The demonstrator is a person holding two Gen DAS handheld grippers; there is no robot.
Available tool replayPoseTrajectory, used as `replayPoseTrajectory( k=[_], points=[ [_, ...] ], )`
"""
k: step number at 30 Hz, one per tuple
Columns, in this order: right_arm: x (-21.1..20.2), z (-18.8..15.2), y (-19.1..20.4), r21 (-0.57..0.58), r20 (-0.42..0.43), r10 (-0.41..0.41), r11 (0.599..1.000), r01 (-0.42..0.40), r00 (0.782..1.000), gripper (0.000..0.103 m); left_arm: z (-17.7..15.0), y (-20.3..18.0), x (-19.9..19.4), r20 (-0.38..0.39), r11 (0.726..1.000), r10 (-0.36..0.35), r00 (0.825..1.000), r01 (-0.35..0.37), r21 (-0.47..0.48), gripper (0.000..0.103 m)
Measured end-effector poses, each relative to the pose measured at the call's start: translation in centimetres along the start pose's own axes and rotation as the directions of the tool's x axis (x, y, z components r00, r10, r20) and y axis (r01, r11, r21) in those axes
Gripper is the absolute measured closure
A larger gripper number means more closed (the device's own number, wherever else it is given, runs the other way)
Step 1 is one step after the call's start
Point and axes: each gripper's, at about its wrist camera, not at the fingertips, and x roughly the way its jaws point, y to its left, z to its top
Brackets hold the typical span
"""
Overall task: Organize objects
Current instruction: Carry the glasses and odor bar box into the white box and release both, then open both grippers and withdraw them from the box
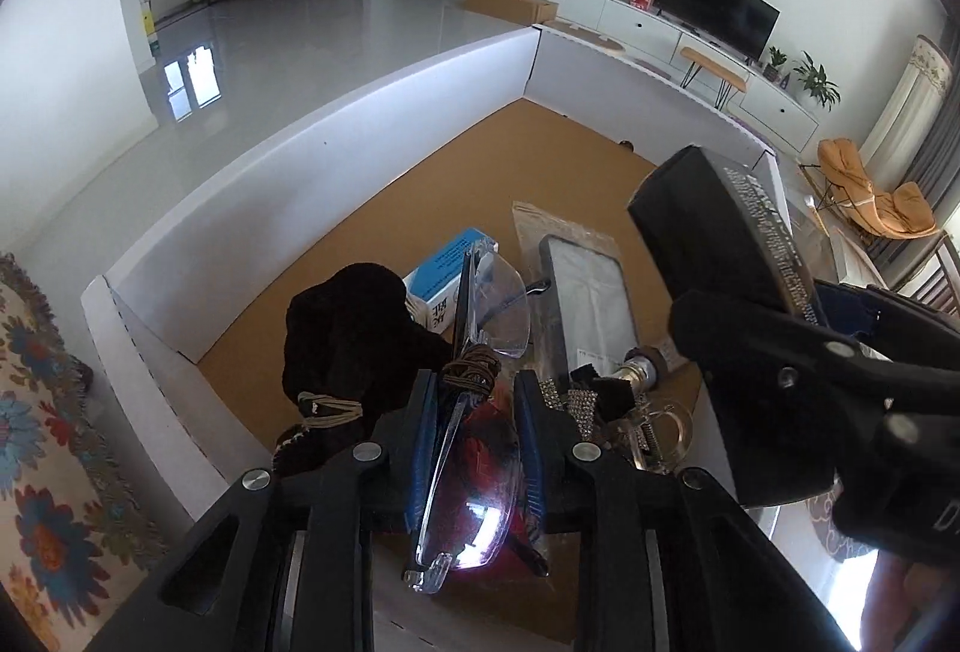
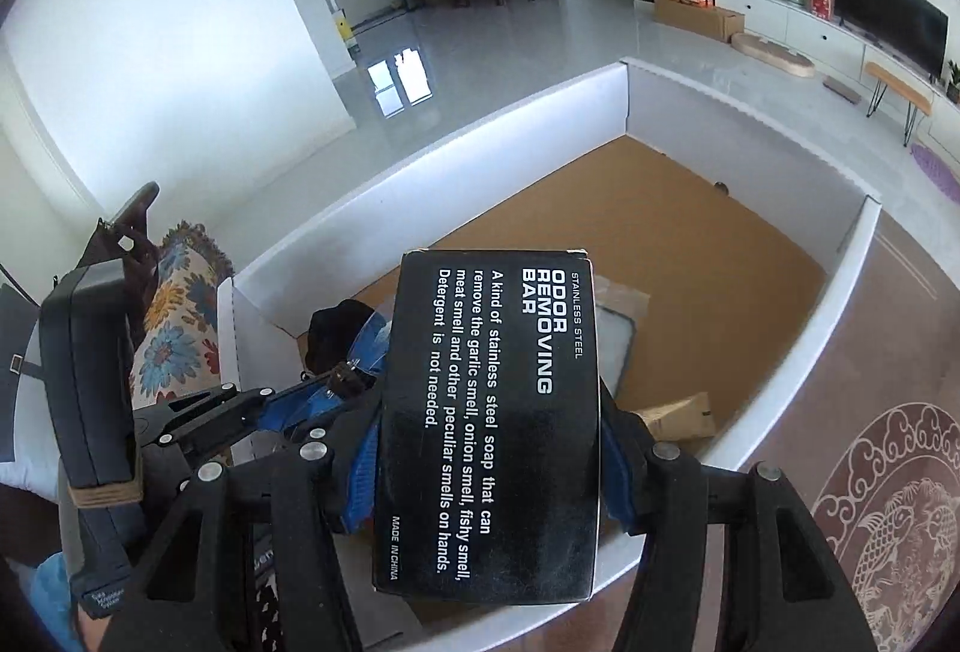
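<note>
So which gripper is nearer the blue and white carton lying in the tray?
Left. The left gripper, holding clear safety glasses, hangs just above the blue and white carton; the right gripper, holding a black box, sits further right.

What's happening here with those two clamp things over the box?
A person is sorting small items with a hand-held gripper in each hand. The left gripper is shut on clear safety glasses. The right gripper holds a black odor removing bar box. Both hang over a white-walled tray where a black plush item and a bagged phone case lie.
</note>
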Motion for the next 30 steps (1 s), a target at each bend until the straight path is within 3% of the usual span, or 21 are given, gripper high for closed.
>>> replayPoseTrajectory(
  k=[1,3,5,7,15,22,30],
  points=[
    [1.0,0.0,0.3,-0.016,-0.020,-0.013,1.000,0.013,1.000,0.043,-0.2,0.0,0.2,-0.007,1.000,0.010,1.000,-0.010,-0.006,0.075],
    [2.1,-0.2,0.0,-0.025,-0.046,-0.035,0.999,0.034,0.998,0.035,-0.7,-0.1,0.3,-0.014,1.000,0.024,1.000,-0.024,-0.008,0.060],
    [2.2,-0.3,-0.7,-0.010,-0.045,-0.042,0.999,0.041,0.998,0.026,-1.3,-0.4,-0.1,0.011,0.998,0.057,0.998,-0.057,-0.003,0.019],
    [1.3,-0.6,-2.0,0.009,-0.033,-0.054,0.998,0.054,0.998,0.023,-1.8,-0.8,-0.8,0.065,0.996,0.089,0.994,-0.090,0.008,0.013],
    [-3.0,-0.1,-4.8,0.049,0.027,-0.125,0.991,0.124,0.992,0.014,-1.4,-0.8,-4.4,0.103,0.980,0.196,0.975,-0.190,-0.060,0.013],
    [-4.1,0.4,-5.0,0.013,-0.020,-0.194,0.981,0.194,0.981,0.012,-0.7,0.0,-5.1,-0.008,0.979,0.173,0.985,-0.172,-0.111,0.013],
    [-3.4,0.7,-4.5,-0.014,-0.077,-0.204,0.979,0.204,0.976,0.008,-1.0,0.0,-5.1,0.003,0.974,0.206,0.979,-0.205,-0.101,0.013]
  ],
)
